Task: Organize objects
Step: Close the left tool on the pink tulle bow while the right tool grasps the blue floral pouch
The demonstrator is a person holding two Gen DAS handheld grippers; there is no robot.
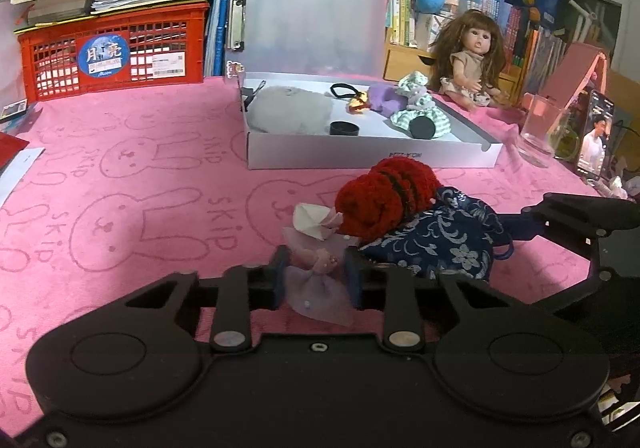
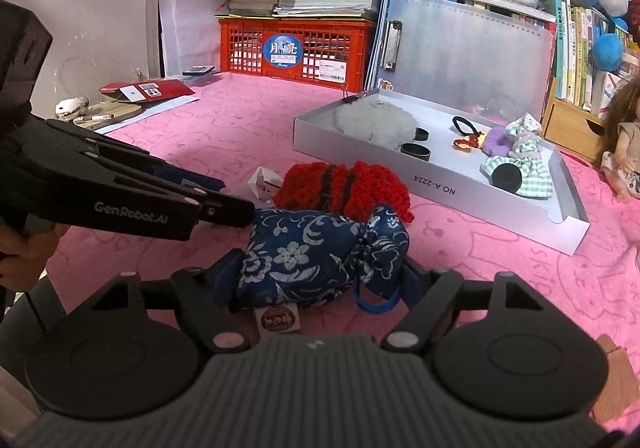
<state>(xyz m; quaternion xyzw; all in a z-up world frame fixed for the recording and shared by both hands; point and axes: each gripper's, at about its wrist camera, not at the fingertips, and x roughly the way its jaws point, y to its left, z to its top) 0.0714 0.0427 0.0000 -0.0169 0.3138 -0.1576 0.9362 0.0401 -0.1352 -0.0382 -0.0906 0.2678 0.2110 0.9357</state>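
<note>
Fingers of my left gripper (image 1: 316, 274) pinch the pink bow (image 1: 318, 280), my right gripper (image 2: 320, 282) brackets the blue pouch (image 2: 320, 252), both bound, I reckon, for the white tray (image 2: 440, 192).

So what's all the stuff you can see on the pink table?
pink cloth: one, pink, covers the table
white box: one, open, mid-table
doll: one, brown hair, sits right of the box
red crate: one, back left, books on top
red knit thing: one, before the box
blue pouch: one, navy with white flowers, in front
pink bow: one, pale pink, beside the pouch
left gripper: black, shut on the bow
right gripper: black, jaws around the pouch
</note>
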